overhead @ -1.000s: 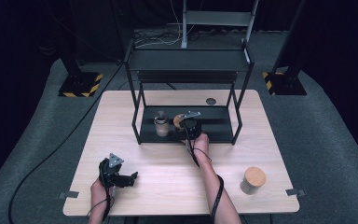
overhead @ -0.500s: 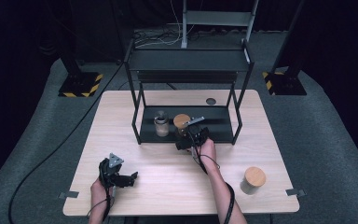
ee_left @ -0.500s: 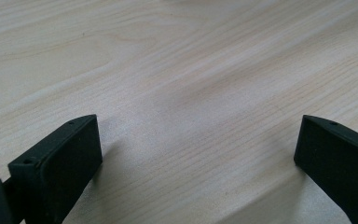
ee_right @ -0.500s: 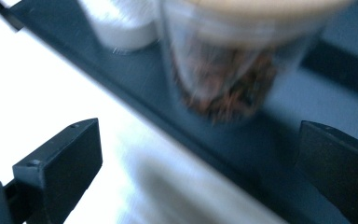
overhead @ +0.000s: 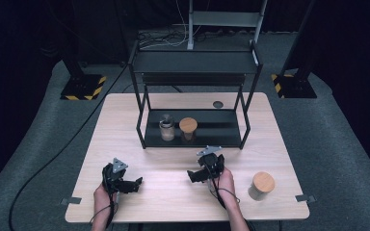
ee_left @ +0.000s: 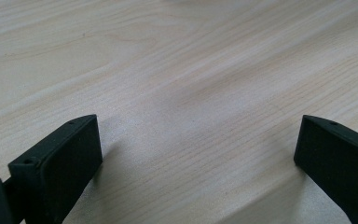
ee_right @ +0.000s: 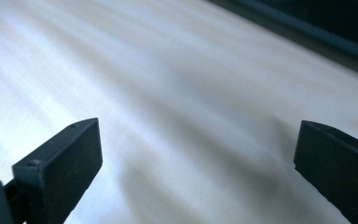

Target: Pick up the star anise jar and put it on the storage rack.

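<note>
A black two-level rack [overhead: 241, 126] stands at the back of the wooden table [overhead: 125, 120]. On its lower shelf sit a clear glass jar [overhead: 166, 130] and, right beside it, a cork-lidded jar [overhead: 188, 127]. My right gripper [overhead: 196, 175] hovers over the table in front of the rack, well clear of both jars. Its jaws have just been opening and stand open with nothing between them, as the right gripper view [ee_right: 198, 140] also shows. My left gripper [overhead: 134, 184] rests near the front left, open over bare wood [ee_left: 200, 140].
A second cork-lidded jar [overhead: 261, 185] stands alone on the table at the front right. A small dark round spot [overhead: 218, 104] lies behind the rack. Black stands with yellow-striped bases [overhead: 83, 87] flank the table on the grey floor.
My right gripper has drawn back from the cork-lidded jar on the lower shelf toward the table's front, leaving the jar standing there. The left gripper has not moved.
</note>
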